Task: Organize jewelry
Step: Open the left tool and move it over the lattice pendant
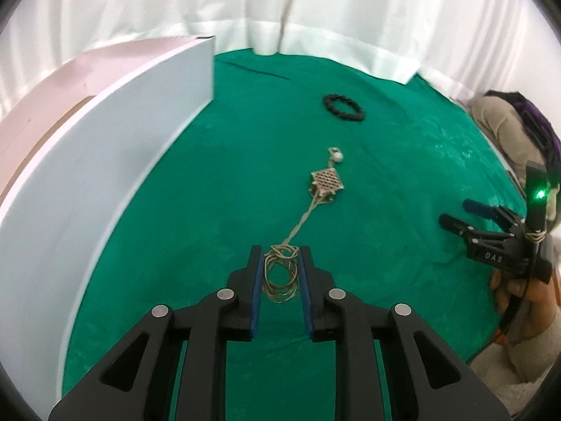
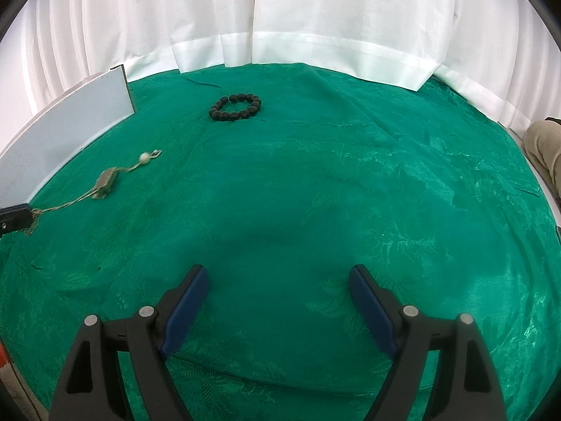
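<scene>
A gold chain necklace (image 1: 317, 201) with a square lattice pendant (image 1: 326, 185) and a pearl lies stretched on the green cloth. My left gripper (image 1: 279, 254) is narrowly open, its blue pads on either side of the coiled end of the chain (image 1: 280, 277), not clamped on it. The necklace also shows in the right wrist view (image 2: 105, 180), with a left fingertip (image 2: 14, 219) at its end. A black bead bracelet (image 1: 344, 108) (image 2: 235, 107) lies farther back. My right gripper (image 2: 277, 273) is wide open and empty, low over bare cloth; it also shows in the left wrist view (image 1: 455, 214).
A white open box (image 1: 105, 161) (image 2: 66, 122) stands along the left side. White curtains (image 2: 280, 17) hang behind the table. The green cloth (image 2: 350, 193) covers the table. The person's legs (image 1: 498, 129) are at the right edge.
</scene>
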{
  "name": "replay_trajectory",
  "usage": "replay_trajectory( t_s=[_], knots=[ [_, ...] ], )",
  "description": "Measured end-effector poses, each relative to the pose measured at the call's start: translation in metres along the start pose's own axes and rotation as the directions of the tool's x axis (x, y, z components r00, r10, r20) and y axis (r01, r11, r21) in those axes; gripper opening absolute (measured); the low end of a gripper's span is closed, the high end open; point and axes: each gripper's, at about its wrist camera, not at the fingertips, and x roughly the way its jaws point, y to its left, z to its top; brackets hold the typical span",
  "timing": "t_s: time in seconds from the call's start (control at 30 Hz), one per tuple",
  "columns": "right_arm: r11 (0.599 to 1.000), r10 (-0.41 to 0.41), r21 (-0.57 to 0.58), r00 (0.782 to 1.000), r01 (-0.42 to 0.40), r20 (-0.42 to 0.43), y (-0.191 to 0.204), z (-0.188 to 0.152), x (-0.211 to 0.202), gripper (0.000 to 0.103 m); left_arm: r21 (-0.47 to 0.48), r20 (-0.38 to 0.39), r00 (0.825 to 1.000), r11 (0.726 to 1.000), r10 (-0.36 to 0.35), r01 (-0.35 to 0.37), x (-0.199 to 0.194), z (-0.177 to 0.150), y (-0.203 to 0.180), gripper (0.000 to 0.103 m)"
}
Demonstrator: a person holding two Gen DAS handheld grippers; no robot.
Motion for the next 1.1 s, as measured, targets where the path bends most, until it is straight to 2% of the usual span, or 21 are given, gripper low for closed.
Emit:
replay_trajectory(
  t_s=[0.03,0.07,0.1,0.13,0.17,0.2,0.37,0.6,0.8,1.03,1.1],
  knots=[
    [1.0,0.0,0.0,1.0,0.0,0.0,0.0,0.0,0.0,0.085,-0.003,0.003,1.0,1.0,0.013,-0.013,0.003,0.001,-0.001,0.022],
    [1.0,0.001,-0.001,1.0,-0.001,0.0,0.0,0.0,0.0,0.085,-0.004,0.009,1.0,1.0,0.027,-0.027,0.002,-0.001,-0.002,0.033],
    [1.0,0.001,-0.002,1.0,-0.001,0.0,0.0,0.0,0.0,0.085,-0.004,0.018,0.999,0.999,0.037,-0.037,0.001,-0.002,-0.004,0.053],
    [1.0,0.001,-0.002,1.0,-0.001,0.0,-0.001,0.0,0.0,0.085,-0.009,0.034,0.999,0.999,0.041,-0.041,-0.001,-0.003,-0.005,0.063],
    [1.0,0.001,-0.002,1.0,-0.001,0.0,-0.001,0.0,0.0,0.085,-0.014,0.049,0.998,0.999,0.044,-0.043,-0.004,-0.006,-0.005,0.076],
    [1.0,0.001,-0.001,1.0,-0.001,0.0,0.0,0.0,0.0,0.085,-0.02,0.062,0.997,0.999,0.047,-0.046,-0.005,-0.007,-0.007,0.081],
    [1.0,0.001,-0.002,1.0,-0.001,-0.001,-0.001,0.0,0.0,0.085,-0.01,0.062,0.996,0.998,0.065,-0.064,-0.005,-0.011,-0.013,0.082],
    [1.0,0.001,-0.003,1.0,-0.001,-0.001,-0.001,0.0,0.0,0.085,-0.049,0.079,0.99,0.993,0.113,-0.11,-0.01,-0.016,-0.008,0.095],
    [1.0,0.001,-0.003,1.0,-0.001,-0.001,0.0,0.0,0.0,0.085,-0.04,0.089,0.979,0.983,0.183,-0.18,-0.003,-0.024,-0.002,0.096],
    [1.0,0.001,-0.003,1.0,-0.001,-0.001,0.0,0.0,0.001,0.085,-0.093,0.015,0.985,0.981,0.171,-0.169,0.019,-0.041,0.014,0.096],
    [1.0,0.001,-0.003,1.0,-0.001,-0.001,0.0,0.0,0.001,0.085,-0.076,0.021,0.983,0.981,0.18,-0.178,0.021,-0.042,0.011,0.099]
  ],
)
